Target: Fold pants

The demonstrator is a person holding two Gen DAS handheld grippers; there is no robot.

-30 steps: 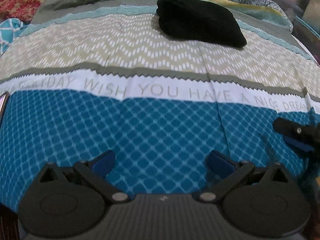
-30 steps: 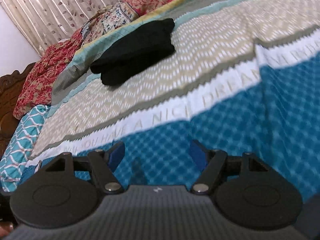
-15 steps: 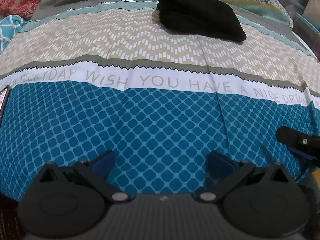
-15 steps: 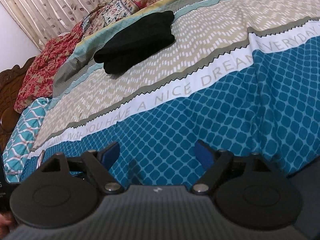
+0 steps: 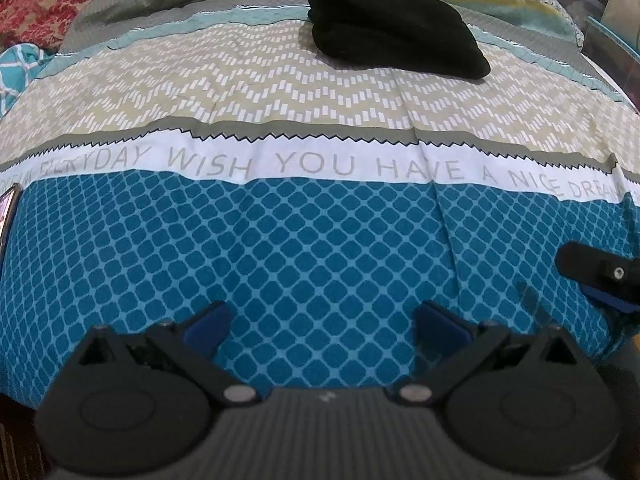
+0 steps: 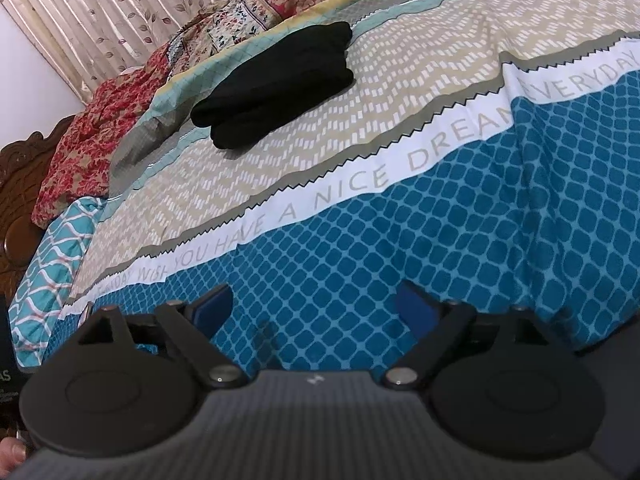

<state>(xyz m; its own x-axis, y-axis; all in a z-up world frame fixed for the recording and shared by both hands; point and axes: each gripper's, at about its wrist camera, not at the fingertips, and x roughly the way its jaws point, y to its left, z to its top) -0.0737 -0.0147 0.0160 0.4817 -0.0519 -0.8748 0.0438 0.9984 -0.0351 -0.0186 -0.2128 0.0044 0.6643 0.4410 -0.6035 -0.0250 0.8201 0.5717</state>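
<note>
Black pants [image 5: 396, 32] lie folded in a compact bundle at the far side of the bed, on the beige zigzag band of the bedsheet [image 5: 320, 260]; they also show in the right wrist view [image 6: 276, 84]. My left gripper [image 5: 320, 326] is open and empty, held low over the blue diamond part near the bed's front edge, far from the pants. My right gripper [image 6: 314, 306] is open and empty too, also over the blue part. One of its fingers [image 5: 600, 276] shows at the right edge of the left wrist view.
Red floral and patterned pillows [image 6: 88, 140] lie along the head of the bed by a carved wooden headboard [image 6: 16, 200]. Curtains [image 6: 120, 8] hang behind. A phone [image 5: 8, 212] lies at the left edge. A teal patterned cloth [image 6: 52, 256] lies at the left.
Both grippers have drawn back from the pants toward the front edge of the bed. More of the blue sheet shows. Both stay open and empty.
</note>
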